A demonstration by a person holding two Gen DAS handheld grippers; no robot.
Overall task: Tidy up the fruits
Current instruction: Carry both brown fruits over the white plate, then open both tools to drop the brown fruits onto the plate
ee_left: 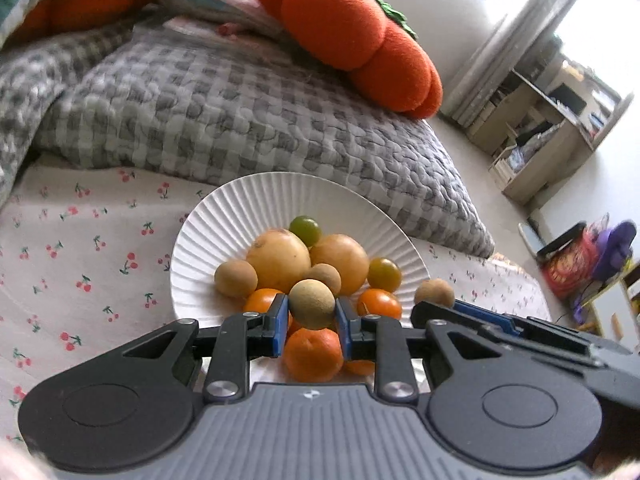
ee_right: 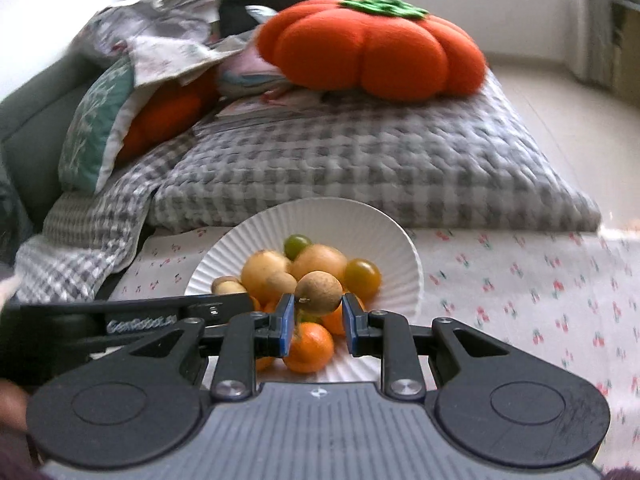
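At the lower centre of both views, each gripper is clamping a longan over the plate [ee_left: 224, 216]: left gripper [ee_left: 312, 312], right gripper [ee_right: 319, 312]. Best lowering each into a gap before parting the fingers, so neither rolls off onto the bed.

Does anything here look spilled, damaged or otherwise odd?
Nothing is spilled or broken. The fruit sits piled in the white plate. Each gripper, left and right, simply holds a small brown fruit over it.
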